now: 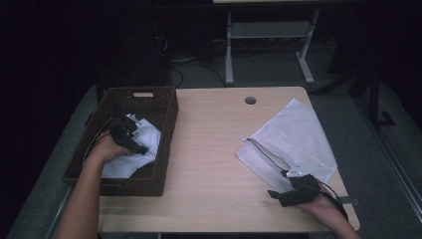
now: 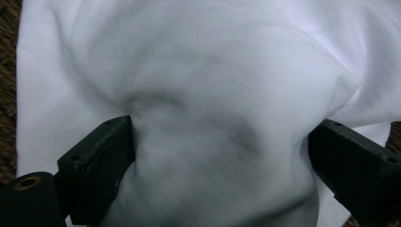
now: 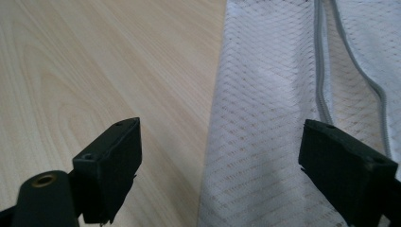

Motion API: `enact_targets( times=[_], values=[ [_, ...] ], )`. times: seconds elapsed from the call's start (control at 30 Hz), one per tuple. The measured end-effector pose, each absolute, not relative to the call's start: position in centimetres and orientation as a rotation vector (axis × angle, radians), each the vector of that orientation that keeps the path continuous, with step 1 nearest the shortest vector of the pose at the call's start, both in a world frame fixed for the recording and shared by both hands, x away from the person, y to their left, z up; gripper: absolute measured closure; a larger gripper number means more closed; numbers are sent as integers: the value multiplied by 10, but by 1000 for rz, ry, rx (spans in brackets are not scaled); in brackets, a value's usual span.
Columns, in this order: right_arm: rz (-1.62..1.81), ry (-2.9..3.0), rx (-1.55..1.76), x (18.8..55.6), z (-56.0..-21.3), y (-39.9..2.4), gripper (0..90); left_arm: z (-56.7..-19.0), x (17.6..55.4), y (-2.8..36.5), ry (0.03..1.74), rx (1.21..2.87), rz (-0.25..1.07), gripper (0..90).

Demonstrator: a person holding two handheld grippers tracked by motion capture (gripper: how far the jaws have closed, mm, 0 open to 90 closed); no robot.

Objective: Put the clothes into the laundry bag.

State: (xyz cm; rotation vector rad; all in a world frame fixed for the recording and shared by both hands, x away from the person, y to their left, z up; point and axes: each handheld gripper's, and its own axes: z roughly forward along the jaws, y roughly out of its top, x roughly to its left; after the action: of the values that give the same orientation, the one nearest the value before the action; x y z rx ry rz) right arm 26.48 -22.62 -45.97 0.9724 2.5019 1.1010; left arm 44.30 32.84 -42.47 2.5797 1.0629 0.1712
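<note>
The left gripper (image 1: 130,141) is pressed down into the white cloth (image 1: 134,154) inside the wicker basket (image 1: 164,117), jaws wide, a bulge of fabric between them; no firm grip can be told. The right gripper (image 1: 293,191) is held wide open, empty, over the mesh bag's (image 1: 293,134) near edge on the table (image 1: 209,149).

White cloth (image 2: 213,71) cut off by frame edges, basket (image 1: 164,114) floor mostly hidden.

The table (image 1: 214,164) is pale smooth wood with a matt grain, the basket (image 1: 164,124) at the left is dark rough wicker holding soft white cloth (image 2: 213,71), and the bag (image 3: 269,118) at the right is white mesh fabric with a grey zipper (image 3: 324,75).
</note>
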Motion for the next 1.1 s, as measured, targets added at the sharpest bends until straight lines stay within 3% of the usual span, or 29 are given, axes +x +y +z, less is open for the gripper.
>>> enact_targets(
  times=[0.37, 0.57, 0.77, 0.9, 1.1],
  values=[
    [1095, 2522, 958, 265, -461, -224, 139, -432, 441, 330, 1062, 2546, 155, 141],
    [1081, 2526, 958, 265, -462, -224, 140, -427, 437, 333, 1051, 2498, 112, 421],
    [1075, 2527, 965, 265, -462, -225, 142, -420, 437, 335, 1081, 2462, 66, 619],
    [1079, 2524, 973, 266, -462, -226, 142, -411, 436, 338, 1115, 2428, 59, 685],
    [1081, 2518, 977, 266, -461, -227, 142, -396, 431, 345, 1192, 2372, 86, 714]
  ],
)
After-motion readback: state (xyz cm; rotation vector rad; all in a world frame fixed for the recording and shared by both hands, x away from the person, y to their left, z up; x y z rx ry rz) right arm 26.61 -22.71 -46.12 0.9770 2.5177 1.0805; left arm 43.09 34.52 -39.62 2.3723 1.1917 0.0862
